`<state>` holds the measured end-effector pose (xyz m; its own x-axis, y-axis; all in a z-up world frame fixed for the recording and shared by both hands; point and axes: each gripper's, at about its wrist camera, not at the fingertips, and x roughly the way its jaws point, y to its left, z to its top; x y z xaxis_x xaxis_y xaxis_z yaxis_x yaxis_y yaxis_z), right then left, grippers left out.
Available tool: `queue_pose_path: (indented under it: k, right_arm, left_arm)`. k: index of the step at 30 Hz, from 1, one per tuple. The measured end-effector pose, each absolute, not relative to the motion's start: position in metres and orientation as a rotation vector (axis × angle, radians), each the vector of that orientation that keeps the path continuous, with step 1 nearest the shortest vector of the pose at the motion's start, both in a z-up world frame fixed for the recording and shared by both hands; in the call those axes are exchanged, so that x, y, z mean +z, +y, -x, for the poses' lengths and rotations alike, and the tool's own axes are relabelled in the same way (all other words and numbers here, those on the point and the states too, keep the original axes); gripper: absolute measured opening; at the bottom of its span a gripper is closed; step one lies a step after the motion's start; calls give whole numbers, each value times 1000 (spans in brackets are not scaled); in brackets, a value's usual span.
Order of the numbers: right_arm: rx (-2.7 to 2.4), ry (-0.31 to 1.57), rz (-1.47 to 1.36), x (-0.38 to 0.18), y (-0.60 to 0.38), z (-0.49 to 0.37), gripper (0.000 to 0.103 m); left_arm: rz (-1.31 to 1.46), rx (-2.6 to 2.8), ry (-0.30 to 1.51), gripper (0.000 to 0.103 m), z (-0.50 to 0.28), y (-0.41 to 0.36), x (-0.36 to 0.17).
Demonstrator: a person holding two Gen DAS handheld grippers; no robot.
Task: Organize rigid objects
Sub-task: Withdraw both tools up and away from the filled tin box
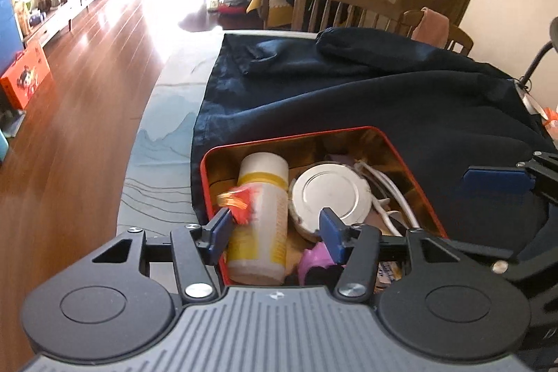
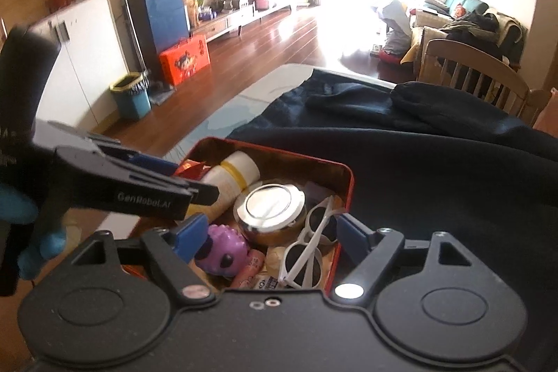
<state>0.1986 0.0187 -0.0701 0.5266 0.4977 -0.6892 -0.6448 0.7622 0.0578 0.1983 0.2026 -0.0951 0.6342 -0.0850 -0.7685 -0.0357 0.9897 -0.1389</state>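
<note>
Both your tools, left tool (image 1: pixel 275 229) and right tool (image 2: pixel 268 234), hang open and empty over the tin (image 1: pixel 404 159), so the packing looks finished; next, lift clear.

Strong daylight is cast from blown-out windows far beyond the tongs, and glare is thrown across the glossy reddish wooden floor (image 2: pixel 279 33). Edges are bent by fisheye distortion; slight blur is seen throughout.
</note>
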Motion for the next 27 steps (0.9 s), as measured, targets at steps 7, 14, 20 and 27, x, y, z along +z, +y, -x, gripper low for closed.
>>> queue_pose_path:
  k: [7,14,20,27]
  right_arm:
    - [694,717,127,-54,0,-186,90]
    - [695,680,67,-40,-13,-170,100]
    - [693,662,3,-31,-26,-156,103]
    - [657,608,28,-23,-33,-135,103]
  left_arm:
    - [134,-34,820,70,-175,195,-74]
    - [130,-44,786,76,-152,188,-57]
    - [143,-44,764,83,-132,184,-46]
    - [129,-38,748,100,-114,172,-36]
